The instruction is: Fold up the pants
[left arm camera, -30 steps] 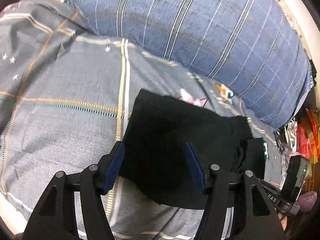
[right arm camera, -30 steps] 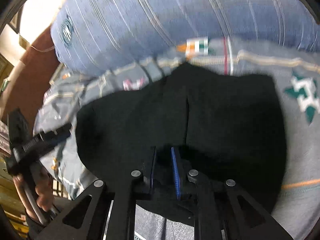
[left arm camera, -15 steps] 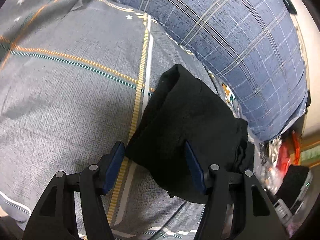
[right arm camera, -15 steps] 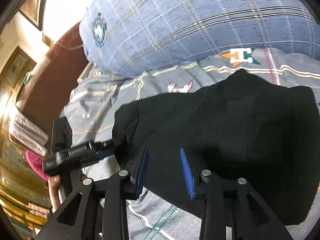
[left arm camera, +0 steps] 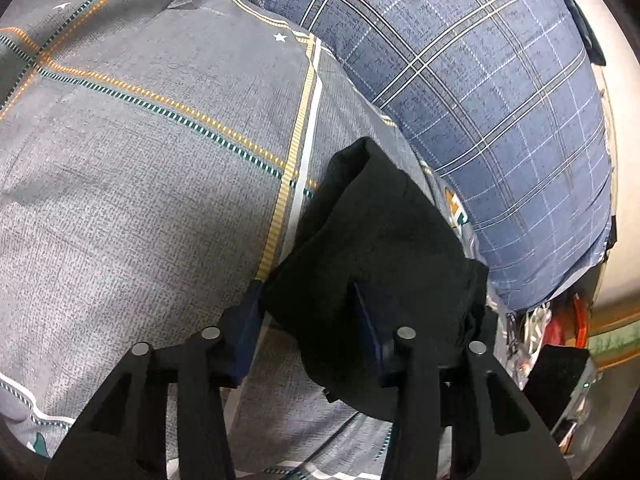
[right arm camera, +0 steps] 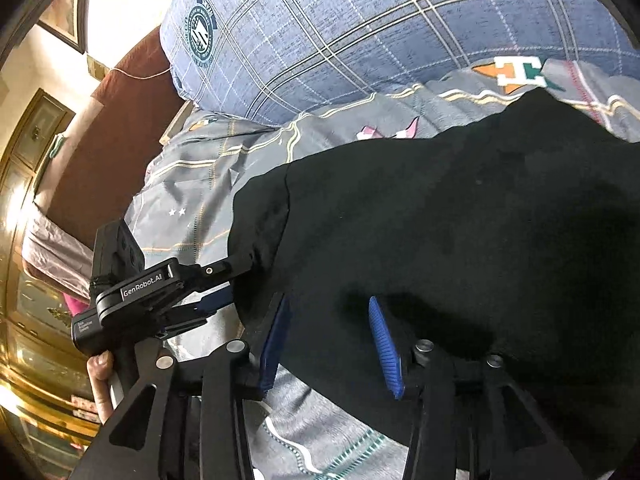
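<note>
**Black pants bunched on the bed, both sets of fingers around the cloth**

Your left gripper [left arm camera: 308, 320] points down at the near left edge of the folded black pants [left arm camera: 384, 248]. Its fingers [left arm camera: 246, 320] stand apart and are closing. A raised fold of the pants sits between them: the left pad lies against the edge of the cloth, the right pad is sunk into the dark fabric. Whether both pads press firmly you cannot tell. Left of the fingers the grey bed sheet [left arm camera: 140, 160] lies bare, crossed by orange and teal dashed stripes. Ahead of the fingers and to the right, a blue plaid pillow [left arm camera: 500, 100] borders the pants.

In the right wrist view your left gripper [right arm camera: 224, 284] enters from the left, with your hand [right arm camera: 100, 368] on its handle, and its tips reach the left edge of the pants [right arm camera: 460, 240].

Your right gripper [right arm camera: 328, 344] is over the near edge of the same bundle. Its fingers [right arm camera: 384, 344] are spread and opening. The pants fill the gap and extend well to the right, but the right pad stands clear of the cloth surface. The left pad lies at the cloth's lower edge. Beyond the fingertips the sheet [right arm camera: 224, 168] shows, then the pillow [right arm camera: 360, 40].
</note>
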Demonstrator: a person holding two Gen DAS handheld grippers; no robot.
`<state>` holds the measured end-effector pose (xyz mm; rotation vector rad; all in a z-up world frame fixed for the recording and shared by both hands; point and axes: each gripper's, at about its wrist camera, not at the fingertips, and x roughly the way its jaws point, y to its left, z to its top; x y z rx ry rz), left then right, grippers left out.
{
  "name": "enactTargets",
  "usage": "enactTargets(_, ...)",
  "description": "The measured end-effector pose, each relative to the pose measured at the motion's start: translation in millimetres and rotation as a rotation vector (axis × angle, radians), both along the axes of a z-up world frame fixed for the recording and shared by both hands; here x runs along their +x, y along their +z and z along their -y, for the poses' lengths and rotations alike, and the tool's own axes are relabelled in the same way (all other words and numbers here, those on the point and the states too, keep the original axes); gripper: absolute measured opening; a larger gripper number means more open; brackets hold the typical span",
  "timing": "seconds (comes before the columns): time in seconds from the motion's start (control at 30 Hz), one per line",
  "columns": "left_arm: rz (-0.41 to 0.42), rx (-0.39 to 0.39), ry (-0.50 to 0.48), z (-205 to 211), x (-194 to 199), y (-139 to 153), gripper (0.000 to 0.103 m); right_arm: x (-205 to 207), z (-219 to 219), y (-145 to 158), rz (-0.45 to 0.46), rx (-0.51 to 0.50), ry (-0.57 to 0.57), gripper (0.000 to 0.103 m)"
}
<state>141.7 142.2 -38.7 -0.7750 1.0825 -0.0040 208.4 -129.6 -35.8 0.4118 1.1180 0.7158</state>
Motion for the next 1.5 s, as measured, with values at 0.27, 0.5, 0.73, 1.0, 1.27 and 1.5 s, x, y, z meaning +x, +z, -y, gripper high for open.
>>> enactTargets(0.27, -0.003, -0.061, 0.033, -6, 5, -10, 0.045, 1, -2, -6, -0.022, 0.013, -0.006, 0.044)
enactTargets(0.5, 0.062, 0.005, 0.035, 1, 0, 5, 0.014, -2, -25, -9, -0.017, 0.020, 0.080, 0.045)
enactTargets(0.73, 0.275, 0.238, -0.142, 52, -12, 59, 0.011, 6, -16, -7, -0.062, 0.076, 0.060, 0.045)
enactTargets(1.0, 0.449, 0.410, -0.383, 136, -33, 92, 0.011, 32, 66, 41, -0.025, 0.320, -0.093, 0.080)
enactTargets(1.27, 0.484, 0.435, -0.550, 213, -35, 92, 0.011, 31, 103, 60, 0.005, 0.395, -0.029, 0.082)
enactTargets(1.5, 0.430, 0.463, -0.681, 274, -30, 75, 0.013, 35, 128, 36, -0.074, 0.369, -0.020, 0.082)
